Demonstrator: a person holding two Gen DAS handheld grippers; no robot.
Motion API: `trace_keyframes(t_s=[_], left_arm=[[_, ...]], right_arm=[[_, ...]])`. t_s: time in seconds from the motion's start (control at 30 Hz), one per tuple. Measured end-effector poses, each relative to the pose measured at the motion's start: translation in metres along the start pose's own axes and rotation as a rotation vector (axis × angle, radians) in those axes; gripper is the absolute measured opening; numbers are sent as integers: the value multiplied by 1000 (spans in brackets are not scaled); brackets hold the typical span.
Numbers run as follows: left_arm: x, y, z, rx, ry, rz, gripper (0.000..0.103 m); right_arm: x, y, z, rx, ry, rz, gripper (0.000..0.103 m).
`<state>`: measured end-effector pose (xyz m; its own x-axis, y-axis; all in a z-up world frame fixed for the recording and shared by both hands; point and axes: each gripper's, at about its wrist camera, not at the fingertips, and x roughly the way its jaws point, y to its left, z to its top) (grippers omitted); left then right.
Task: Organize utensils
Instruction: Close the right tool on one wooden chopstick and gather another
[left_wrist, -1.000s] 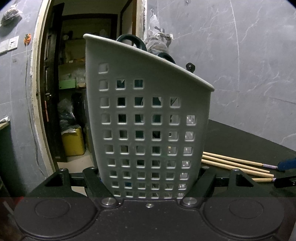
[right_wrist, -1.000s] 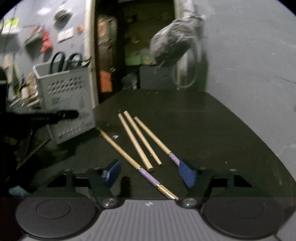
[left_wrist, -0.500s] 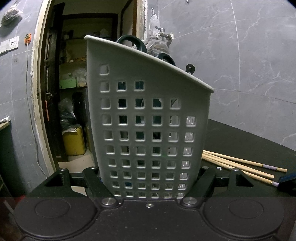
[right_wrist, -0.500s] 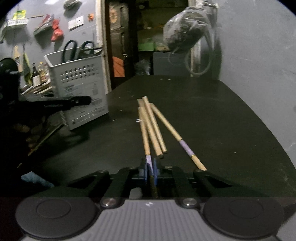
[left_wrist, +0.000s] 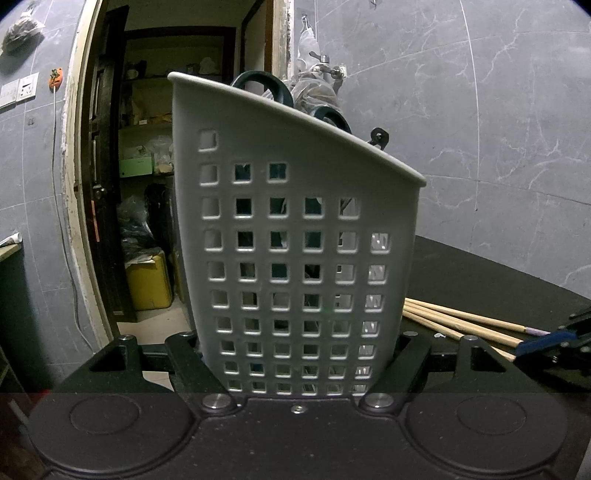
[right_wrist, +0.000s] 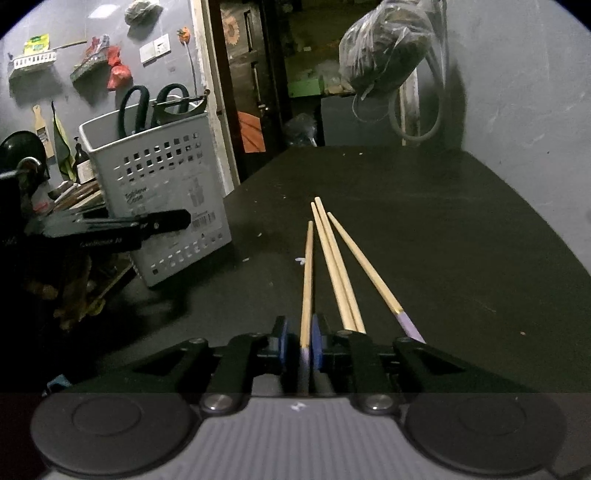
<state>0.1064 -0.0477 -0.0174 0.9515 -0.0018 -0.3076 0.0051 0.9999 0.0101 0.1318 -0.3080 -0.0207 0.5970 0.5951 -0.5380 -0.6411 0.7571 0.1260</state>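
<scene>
Right gripper on one chopstick, holder off to its left

The right gripper (right_wrist: 300, 341) has its blue pads either side of the purple-tipped end of a single chopstick (right_wrist: 306, 280), the jaws easing apart a little with the stick between them and seemingly pinched; the stick's long axis runs straight ahead along the fingers, away from the camera; just to its right the other three chopsticks (right_wrist: 341, 273) lie on the dark table (right_wrist: 461, 229), fanned roughly parallel; further out, well to the left, the white perforated utensil holder (right_wrist: 159, 199) stands tilted, clamped near its base by the left gripper (left_wrist: 299, 354); scissors handles (right_wrist: 147, 103) poke from its top; I judge the stick must swing left and upend to enter.
</scene>
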Motion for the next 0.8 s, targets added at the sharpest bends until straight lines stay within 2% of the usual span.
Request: trace_keyframes(t_s=[0.03,0.17,0.27,0.5,0.67,0.8], left_arm=[[0,-1,0,0,1,0,77],[0,0,0,0,0,-1,77],[1,0,1,-2,0,-2,77],[1,0,2,-4,1,-3,77],[1,0,2,-3,1,-2,77],[1,0,2,-4,0,-2,77]], right_arm=[[3,0,3,5,9,-4,9],[9,3,12,10,47,3,6],[10,15,15,-128,49,-50,6],[-1,9,34,-266,0,-177,6],[4,-20,39,-230,-11,-247,6],[16,-40,31,-176,14,-221,6]])
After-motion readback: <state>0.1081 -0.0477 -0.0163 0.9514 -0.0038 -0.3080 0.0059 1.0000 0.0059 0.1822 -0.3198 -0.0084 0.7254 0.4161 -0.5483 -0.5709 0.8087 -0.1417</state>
